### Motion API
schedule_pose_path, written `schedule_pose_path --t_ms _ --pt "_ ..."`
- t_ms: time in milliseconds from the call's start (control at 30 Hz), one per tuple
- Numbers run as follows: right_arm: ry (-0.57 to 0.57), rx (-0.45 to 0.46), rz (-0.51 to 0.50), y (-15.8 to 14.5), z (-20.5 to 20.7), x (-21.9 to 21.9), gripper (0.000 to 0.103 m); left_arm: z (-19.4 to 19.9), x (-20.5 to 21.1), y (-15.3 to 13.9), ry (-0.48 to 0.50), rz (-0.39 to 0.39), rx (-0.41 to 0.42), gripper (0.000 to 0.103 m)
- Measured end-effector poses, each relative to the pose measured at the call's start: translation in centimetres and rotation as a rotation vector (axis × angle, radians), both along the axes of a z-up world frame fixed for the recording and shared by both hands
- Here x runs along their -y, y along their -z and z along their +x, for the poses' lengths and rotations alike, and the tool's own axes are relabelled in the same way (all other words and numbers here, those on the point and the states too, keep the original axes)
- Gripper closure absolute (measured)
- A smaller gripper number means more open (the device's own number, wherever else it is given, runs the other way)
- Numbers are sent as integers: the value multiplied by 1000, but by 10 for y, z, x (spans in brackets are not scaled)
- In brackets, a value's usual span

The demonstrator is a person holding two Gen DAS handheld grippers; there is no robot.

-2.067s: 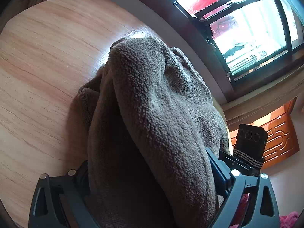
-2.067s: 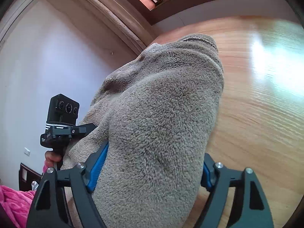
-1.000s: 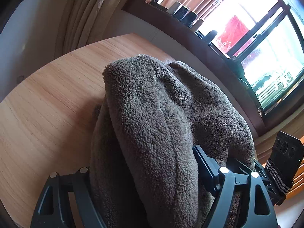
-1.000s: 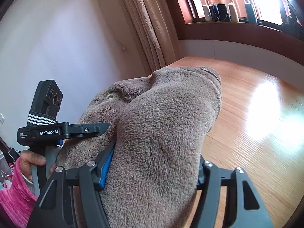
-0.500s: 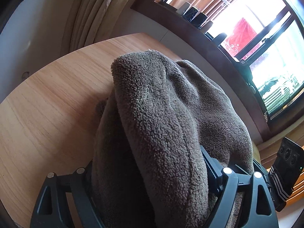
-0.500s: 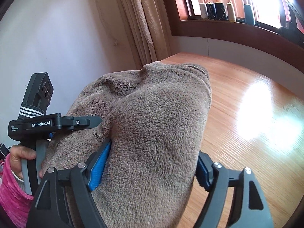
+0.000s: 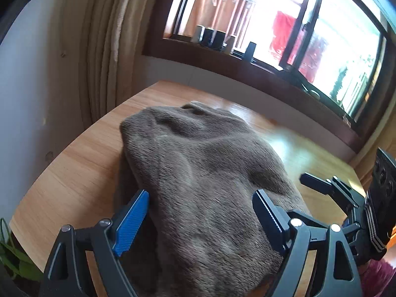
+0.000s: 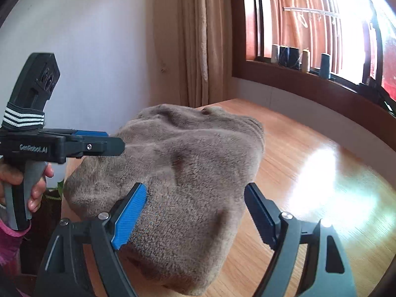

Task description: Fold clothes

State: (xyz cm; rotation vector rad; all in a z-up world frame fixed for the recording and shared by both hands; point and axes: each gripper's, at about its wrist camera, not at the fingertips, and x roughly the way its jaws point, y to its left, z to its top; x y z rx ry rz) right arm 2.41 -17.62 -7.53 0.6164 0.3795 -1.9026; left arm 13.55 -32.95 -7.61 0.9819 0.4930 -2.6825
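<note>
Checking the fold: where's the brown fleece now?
In both wrist views the brown fleece lies bundled on the wooden table, near the curtain-side corner.

Location, as I see it through the wrist cameras: a lived-in home room. Evidence: light wooden desk; beige curtain against a white wall; dark-framed window; spools of thread along the sill; red cloth hanging outside.

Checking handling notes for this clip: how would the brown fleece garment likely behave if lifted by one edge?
The brown fleece garment sits in soft rounded folds, so it would probably droop and unfold. Its thick pile suggests a good, non-slippery grip. It looks bulky, likely light.
</note>
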Motion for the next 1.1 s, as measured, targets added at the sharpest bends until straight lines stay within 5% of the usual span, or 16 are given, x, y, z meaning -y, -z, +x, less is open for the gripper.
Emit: schedule_pose_path --t_ms 100,333,667,1100 --pt "-7 60 23 13 -7 8 18 -10 -8 16 -6 -63 48 15" --pt "24 38 73 25 -19 31 2 -19 13 37 -43 -13 48 5" --pt "90 70 91 25 -35 43 1 -35 22 39 -128 -39 46 3" --pt "265 69 73 -1 0 -19 0 7 -36 11 -340 -249 108 1"
